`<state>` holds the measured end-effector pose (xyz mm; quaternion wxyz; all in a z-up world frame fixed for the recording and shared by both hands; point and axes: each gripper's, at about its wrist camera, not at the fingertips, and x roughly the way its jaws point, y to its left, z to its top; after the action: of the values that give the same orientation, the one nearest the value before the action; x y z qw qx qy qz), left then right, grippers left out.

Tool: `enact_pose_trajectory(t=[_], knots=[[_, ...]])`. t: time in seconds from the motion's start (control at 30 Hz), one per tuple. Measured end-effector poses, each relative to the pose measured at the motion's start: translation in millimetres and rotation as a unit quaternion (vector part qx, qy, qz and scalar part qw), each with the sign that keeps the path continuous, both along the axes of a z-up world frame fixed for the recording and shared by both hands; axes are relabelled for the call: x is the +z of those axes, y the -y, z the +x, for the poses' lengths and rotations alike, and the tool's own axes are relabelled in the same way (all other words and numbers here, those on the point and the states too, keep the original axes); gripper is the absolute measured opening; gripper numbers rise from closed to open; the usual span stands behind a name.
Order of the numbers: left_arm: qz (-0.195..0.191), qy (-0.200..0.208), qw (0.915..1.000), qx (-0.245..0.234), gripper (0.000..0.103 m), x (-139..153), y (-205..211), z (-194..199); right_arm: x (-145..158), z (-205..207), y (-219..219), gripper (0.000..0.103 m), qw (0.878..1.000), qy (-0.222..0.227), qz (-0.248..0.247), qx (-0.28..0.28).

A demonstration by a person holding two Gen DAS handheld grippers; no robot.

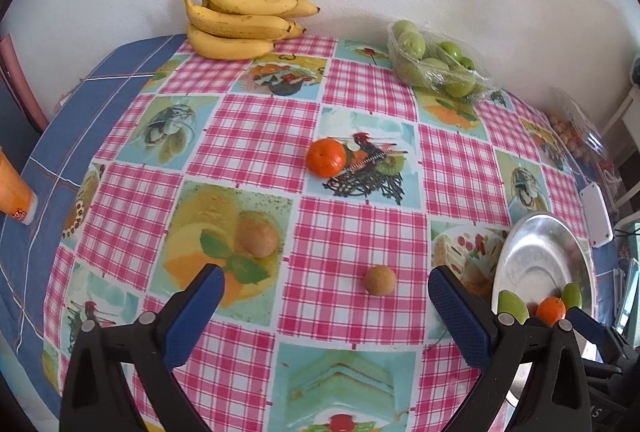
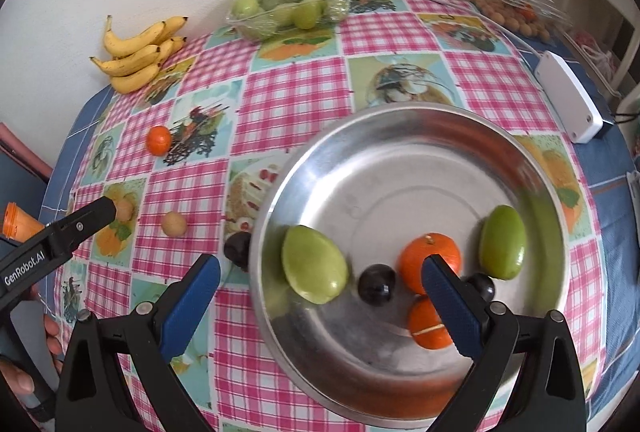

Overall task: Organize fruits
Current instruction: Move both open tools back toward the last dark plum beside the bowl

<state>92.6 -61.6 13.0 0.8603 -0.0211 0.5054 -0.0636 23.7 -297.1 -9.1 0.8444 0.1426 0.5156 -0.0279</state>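
Observation:
My left gripper [image 1: 326,296] hovers open low over the checked tablecloth. A small brown fruit [image 1: 380,280] lies between its fingers, nearer the right one. A second brown fruit [image 1: 258,240] lies just beyond the left fingertip, and a tangerine [image 1: 326,156] sits farther off. My right gripper [image 2: 320,284] is open above the metal bowl [image 2: 400,135], gripping nothing. The bowl holds two green fruits [image 2: 314,264], a tangerine [image 2: 430,256] and small dark fruits [image 2: 376,286]. Another dark fruit [image 2: 236,250] lies against the bowl's outer left side.
Bananas [image 1: 240,19] and a clear tray of green fruits [image 1: 436,63] stand by the back wall. A white box [image 2: 568,95] and a clear box of small brown fruits [image 2: 516,15] sit at the right. An orange cup [image 1: 12,191] stands at the left edge.

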Motion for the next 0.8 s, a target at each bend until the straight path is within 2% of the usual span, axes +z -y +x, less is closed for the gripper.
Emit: enact_pose_trajectory(t=[0.13, 0.3, 0.5, 0.8], knots=[[-0.008, 0.005, 0.9999, 0.009, 0.103, 3.7, -14.5, 4.7, 2.4, 7.1, -14.8, 0.101, 1.0, 0.006, -0.008, 0.014], [-0.037, 0.012, 0.9991, 0.02, 0.103, 8.7, -31.8, 8.9, 3.3, 15.0, -33.6, 0.101, 0.999, 0.008, -0.009, 0.041], [-0.027, 0.01, 0.9989, 0.036, 0.103, 8.0, -54.0, 14.8, 5.8, 25.9, -56.8, 0.101, 0.998, 0.009, -0.012, 0.068], [-0.035, -0.009, 0.9973, 0.063, 0.103, -3.8, -83.4, 18.9, -1.6, 41.2, -82.7, 0.101, 0.995, -0.011, -0.011, 0.1]])
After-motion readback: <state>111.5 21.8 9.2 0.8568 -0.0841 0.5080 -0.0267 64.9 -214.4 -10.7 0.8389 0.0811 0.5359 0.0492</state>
